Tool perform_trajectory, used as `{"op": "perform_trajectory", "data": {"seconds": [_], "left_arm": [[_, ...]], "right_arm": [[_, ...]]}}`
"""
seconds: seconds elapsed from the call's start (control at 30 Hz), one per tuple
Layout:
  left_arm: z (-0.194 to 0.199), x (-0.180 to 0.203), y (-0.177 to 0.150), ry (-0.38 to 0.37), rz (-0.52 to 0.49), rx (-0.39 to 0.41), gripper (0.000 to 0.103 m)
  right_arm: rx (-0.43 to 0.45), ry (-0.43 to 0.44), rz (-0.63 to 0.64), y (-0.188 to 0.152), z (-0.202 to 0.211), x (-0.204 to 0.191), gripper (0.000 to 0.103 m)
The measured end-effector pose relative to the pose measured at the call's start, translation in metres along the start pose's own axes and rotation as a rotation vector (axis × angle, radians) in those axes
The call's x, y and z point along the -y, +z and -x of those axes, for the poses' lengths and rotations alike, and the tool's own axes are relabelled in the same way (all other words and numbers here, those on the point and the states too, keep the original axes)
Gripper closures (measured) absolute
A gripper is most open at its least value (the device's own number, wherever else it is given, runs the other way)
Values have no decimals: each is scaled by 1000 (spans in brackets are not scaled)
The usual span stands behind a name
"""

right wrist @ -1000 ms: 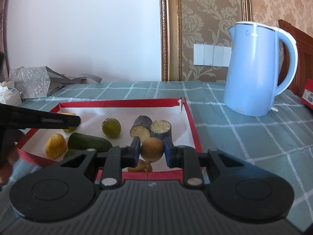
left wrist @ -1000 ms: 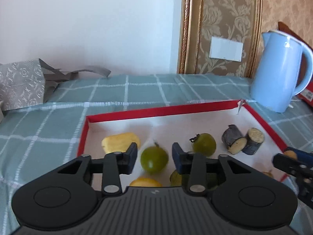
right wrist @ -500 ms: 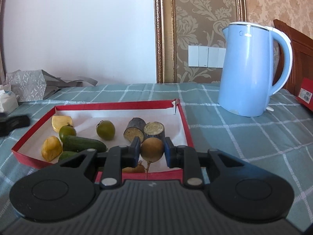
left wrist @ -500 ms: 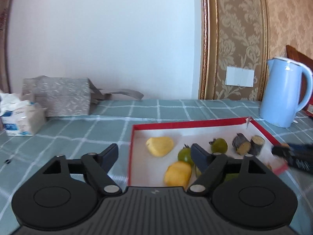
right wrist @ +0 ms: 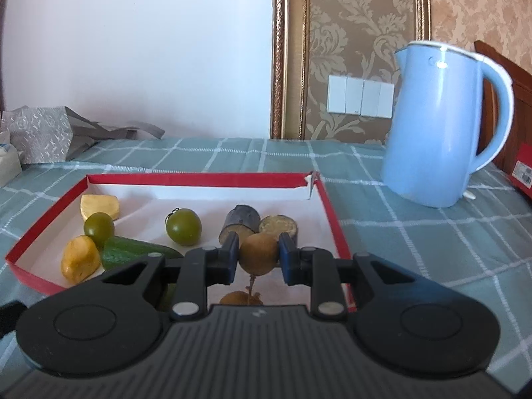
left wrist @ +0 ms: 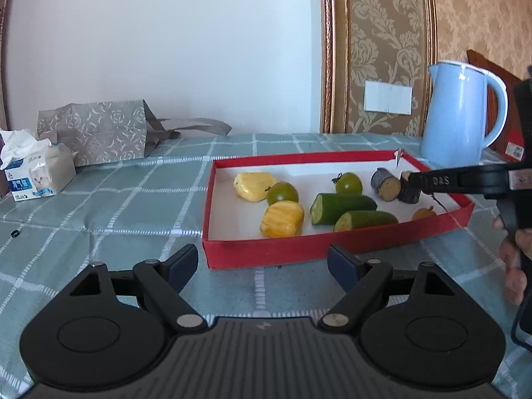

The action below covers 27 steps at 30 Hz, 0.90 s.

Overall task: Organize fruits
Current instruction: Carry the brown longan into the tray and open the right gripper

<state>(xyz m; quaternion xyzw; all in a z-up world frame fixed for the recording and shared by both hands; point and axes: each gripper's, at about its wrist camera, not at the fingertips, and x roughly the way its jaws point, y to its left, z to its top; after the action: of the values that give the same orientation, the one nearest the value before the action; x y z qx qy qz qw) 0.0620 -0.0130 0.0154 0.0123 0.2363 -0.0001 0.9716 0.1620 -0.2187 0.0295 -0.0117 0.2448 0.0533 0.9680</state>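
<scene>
At the far left of the left wrist view a tissue pack [left wrist: 36, 169] stands on the green checked tablecloth [left wrist: 133, 206], with a grey patterned paper bag [left wrist: 96, 134] just behind it against the wall. The left gripper [left wrist: 262, 266] hangs over bare cloth just in front of the red tray [left wrist: 266, 254], its jaws spread wide with nothing between them. Inside the white-lined tray, from left to right, lie two yellow fruit pieces [left wrist: 254, 186] [left wrist: 282, 218] with a green tomato [left wrist: 282, 193] between them, two cucumber halves [left wrist: 342, 203] [left wrist: 365, 221] side by side, a second green tomato [left wrist: 348, 183] behind them, and two dark-skinned cut stubs [left wrist: 385, 186] touching each other near the right wall. The right gripper [right wrist: 258, 254] reaches over that right end of the tray, its jaws closed on a small round brown longan [right wrist: 259, 254], held above the tray floor with a thin stem dangling below it. Another brown longan [right wrist: 241, 298] lies on the tray floor under it. A light blue electric kettle [right wrist: 439, 126] stands on the cloth beyond the tray's right corner, and a red box [right wrist: 522, 173] shows at the right edge.
</scene>
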Motion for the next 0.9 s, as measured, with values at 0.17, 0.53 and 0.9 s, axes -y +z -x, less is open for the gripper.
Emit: {"op": "perform_trajectory", "data": {"seconds": [0.17, 0.53, 0.9], "left_arm": [[-3, -4, 1, 7, 17, -12, 18], [-7, 2, -1, 20, -17, -20, 18], [-1, 27, 1, 12, -9, -12, 18]], "right_arm": [[-25, 8, 7, -1, -12, -8, 79], [12, -29, 4, -3, -10, -9, 33], [41, -32, -4, -7, 51, -15, 17]]}}
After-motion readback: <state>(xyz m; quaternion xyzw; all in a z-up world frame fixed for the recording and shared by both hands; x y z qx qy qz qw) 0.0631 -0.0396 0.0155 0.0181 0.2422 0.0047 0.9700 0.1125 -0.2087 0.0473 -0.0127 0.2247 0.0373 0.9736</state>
